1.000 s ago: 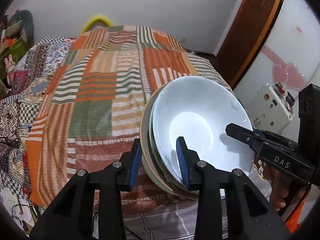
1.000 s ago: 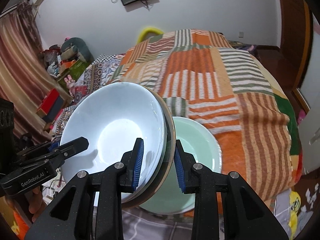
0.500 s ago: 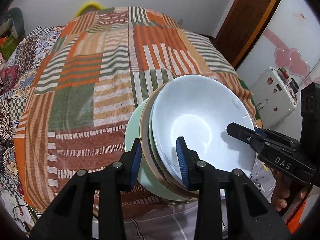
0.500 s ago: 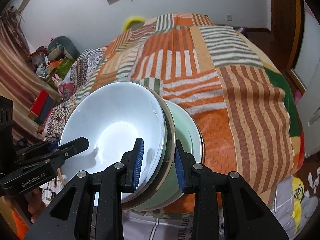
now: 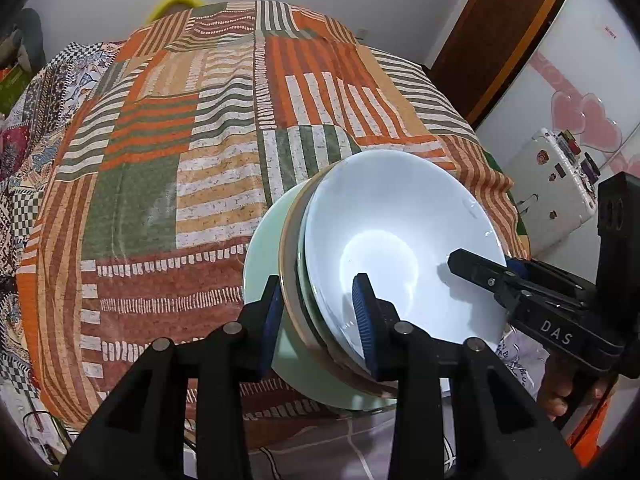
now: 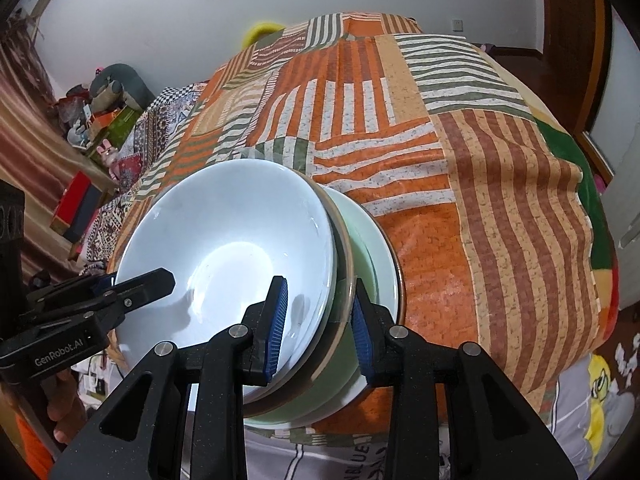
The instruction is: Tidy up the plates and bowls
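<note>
Left wrist view: patchwork striped orange bedspread, then pale green ceramic plate w/ the stack of white bowl and tan-rimmed plates lowered onto it, prob. seated. Left claw clamped on stack rim; right claw just easing apart, so stacking's nearly done.

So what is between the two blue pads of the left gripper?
The rims of the stacked dishes, with the white bowl on top, sit between the left gripper pads, seen in the left wrist view.
</note>
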